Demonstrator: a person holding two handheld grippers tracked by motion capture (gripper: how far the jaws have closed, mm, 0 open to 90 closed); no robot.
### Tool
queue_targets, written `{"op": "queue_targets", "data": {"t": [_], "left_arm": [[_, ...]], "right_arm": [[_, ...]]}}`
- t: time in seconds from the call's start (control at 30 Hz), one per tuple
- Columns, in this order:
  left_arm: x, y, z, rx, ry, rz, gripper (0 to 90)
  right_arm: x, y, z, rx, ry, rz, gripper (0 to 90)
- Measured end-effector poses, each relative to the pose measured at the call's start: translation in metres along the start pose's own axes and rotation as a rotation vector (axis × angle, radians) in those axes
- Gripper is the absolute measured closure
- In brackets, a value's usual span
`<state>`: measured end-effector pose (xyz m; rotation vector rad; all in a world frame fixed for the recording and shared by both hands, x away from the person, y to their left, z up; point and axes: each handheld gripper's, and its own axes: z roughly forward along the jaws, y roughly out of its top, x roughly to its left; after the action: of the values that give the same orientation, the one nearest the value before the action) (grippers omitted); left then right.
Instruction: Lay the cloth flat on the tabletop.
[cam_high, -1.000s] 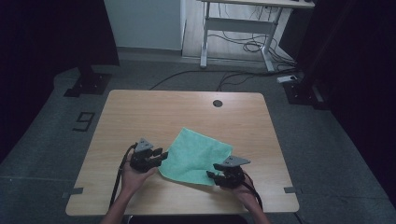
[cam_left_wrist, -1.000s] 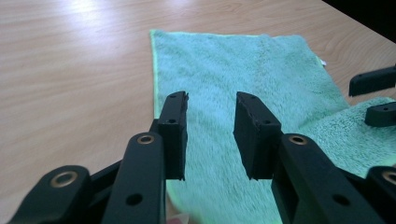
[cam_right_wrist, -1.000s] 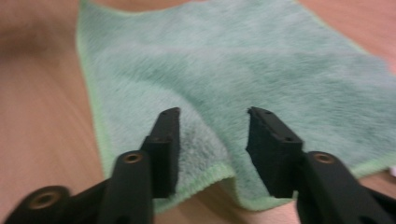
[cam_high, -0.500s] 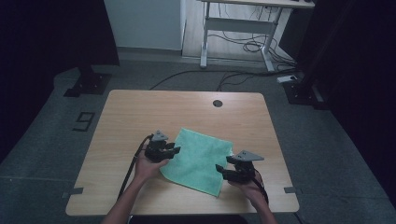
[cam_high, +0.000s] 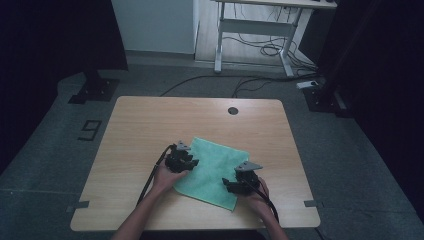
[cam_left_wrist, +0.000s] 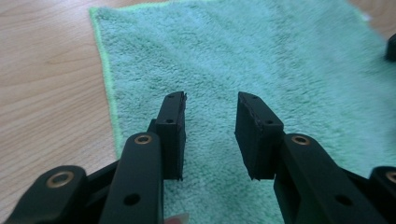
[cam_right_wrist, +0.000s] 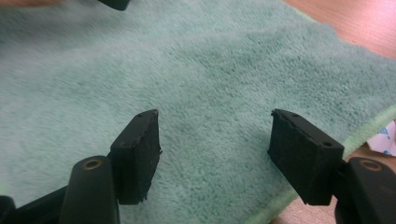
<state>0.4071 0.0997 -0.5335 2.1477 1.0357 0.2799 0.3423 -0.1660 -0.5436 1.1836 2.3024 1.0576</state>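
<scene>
A pale wooden table (cam_high: 140, 130) stands on grey carpet in a dim room, a round cable hole (cam_high: 232, 110) near its far edge and a white-framed desk (cam_high: 255, 25) with loose cables behind it. A dark stand base (cam_high: 92, 90) sits on the floor off the table's far left corner, and a figure 9 (cam_high: 90, 130) is marked on the floor beside the table's left edge. On the near half of the table lies a green towel (cam_high: 212, 167), spread flat and turned at an angle to the table's edges, one corner pointing toward the person. Its pile is thick and looped, with a brighter green hem (cam_left_wrist: 105, 70) along the border. The left gripper (cam_left_wrist: 209, 121) rests over the towel's left edge, jaws parted, gripping nothing, the cloth showing between them. The right gripper (cam_right_wrist: 215, 140) sits above the towel's near right edge, jaws spread wide and empty, close over the fabric near the hem.
</scene>
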Motion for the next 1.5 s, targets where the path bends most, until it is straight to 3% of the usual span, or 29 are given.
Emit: {"op": "queue_targets", "data": {"t": [0.1,0.47,0.67,0.83,1.13,1.37,1.5], "left_arm": [[0.0,-0.002,0.003,0.026,0.011,0.007,64.2],[0.007,-0.015,-0.009,0.019,0.03,-0.048,65.9],[0.002,-0.025,-0.017,0.011,0.041,-0.068,65.5],[0.003,-0.03,-0.02,-0.004,0.013,-0.094,65.0],[0.009,-0.028,-0.018,-0.016,-0.013,-0.113,64.4],[0.007,-0.027,-0.018,-0.009,-0.02,-0.103,61.0],[0.004,-0.025,-0.024,-0.027,0.0,-0.079,57.8]], "right_arm": [[-0.002,-0.001,0.005,0.025,-0.013,-0.003,32.4],[-0.014,0.008,0.016,0.019,-0.009,-0.005,33.0],[-0.022,0.018,0.025,0.029,-0.003,-0.014,33.7],[-0.03,0.019,0.031,-0.01,0.013,-0.006,35.0],[-0.031,0.02,0.031,0.002,0.009,-0.017,34.9],[-0.034,0.019,0.03,-0.009,0.014,0.002,35.7],[-0.035,0.017,0.026,-0.036,0.019,0.026,34.6]]}}
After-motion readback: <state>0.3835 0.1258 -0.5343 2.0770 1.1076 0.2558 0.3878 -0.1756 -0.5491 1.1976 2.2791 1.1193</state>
